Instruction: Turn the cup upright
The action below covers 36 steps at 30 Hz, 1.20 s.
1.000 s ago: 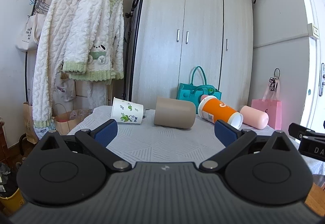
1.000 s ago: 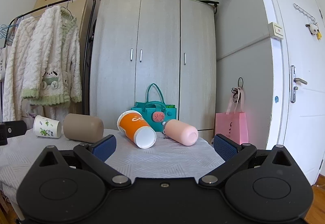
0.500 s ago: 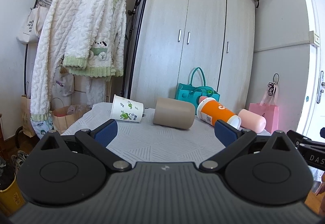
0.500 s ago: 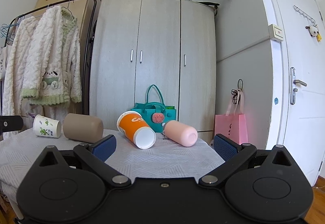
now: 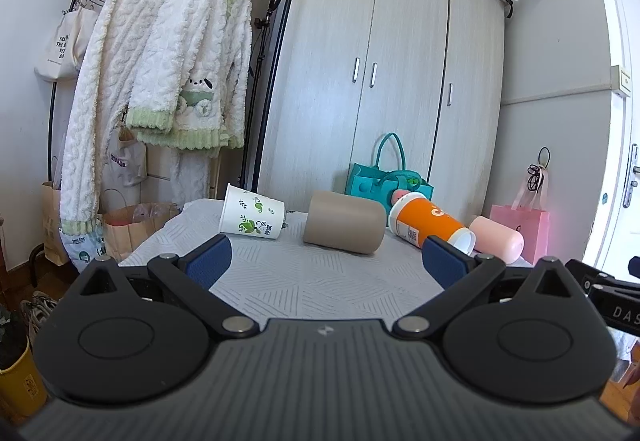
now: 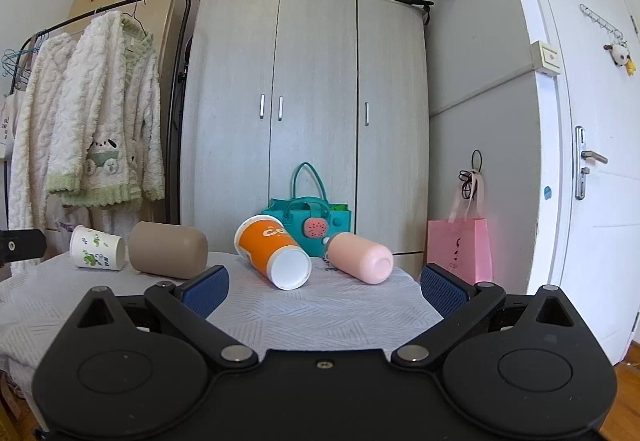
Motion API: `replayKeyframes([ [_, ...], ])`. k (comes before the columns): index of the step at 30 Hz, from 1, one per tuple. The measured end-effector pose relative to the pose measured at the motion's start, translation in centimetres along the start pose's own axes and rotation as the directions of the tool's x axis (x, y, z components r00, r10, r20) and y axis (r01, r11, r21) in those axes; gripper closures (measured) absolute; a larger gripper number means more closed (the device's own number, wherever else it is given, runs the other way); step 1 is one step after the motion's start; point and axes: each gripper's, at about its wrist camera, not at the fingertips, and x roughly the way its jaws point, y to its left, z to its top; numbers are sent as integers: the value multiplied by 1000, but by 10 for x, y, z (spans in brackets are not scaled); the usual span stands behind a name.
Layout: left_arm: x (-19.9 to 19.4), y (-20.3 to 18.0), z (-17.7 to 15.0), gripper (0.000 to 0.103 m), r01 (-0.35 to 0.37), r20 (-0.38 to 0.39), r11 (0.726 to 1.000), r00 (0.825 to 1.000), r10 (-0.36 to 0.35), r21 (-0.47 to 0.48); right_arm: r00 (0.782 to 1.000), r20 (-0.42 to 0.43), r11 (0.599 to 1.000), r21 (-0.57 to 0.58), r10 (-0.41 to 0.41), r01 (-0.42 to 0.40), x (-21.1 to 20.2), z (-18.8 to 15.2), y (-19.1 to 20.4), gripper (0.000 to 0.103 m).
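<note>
Several cups lie on their sides on a white-clothed table [image 5: 320,281]: a white paper cup with green leaf print [image 5: 252,217] [image 6: 96,247], a tan cup [image 5: 344,227] [image 6: 168,249], an orange cup with a white base [image 5: 430,227] [image 6: 272,249] and a pink cup [image 5: 496,239] [image 6: 359,257]. My left gripper [image 5: 326,261] is open and empty, short of the white and tan cups. My right gripper [image 6: 325,289] is open and empty, short of the orange and pink cups.
A teal bag [image 6: 306,225] stands behind the table before a wardrobe [image 6: 308,121]. A clothes rack with fluffy white robes [image 5: 160,73] is at the left, paper bags [image 5: 120,225] below it. A pink bag [image 6: 460,249] and a white door [image 6: 592,161] are at the right.
The left gripper has shifted a little, so the cups sit slightly lower and nearer in its view. The right view is nearly unchanged. Both stay open.
</note>
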Motion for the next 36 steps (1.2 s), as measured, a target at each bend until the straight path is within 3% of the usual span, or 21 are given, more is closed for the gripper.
replayKeyframes([
  [8, 0, 1, -1, 0, -2, -4, 1000, 1000, 2, -5, 1000, -7, 1000, -7, -3, 3, 1, -1, 0, 0],
  [31, 21, 8, 4, 0, -20, -135, 1000, 991, 19, -9, 995, -100, 999, -21, 27, -29, 25, -4, 7, 0],
  [36, 24, 1, 13, 0, -47, -211, 996, 976, 61, 72, 965, -188, 983, 16, 181, -181, 25, 2, -8, 0],
])
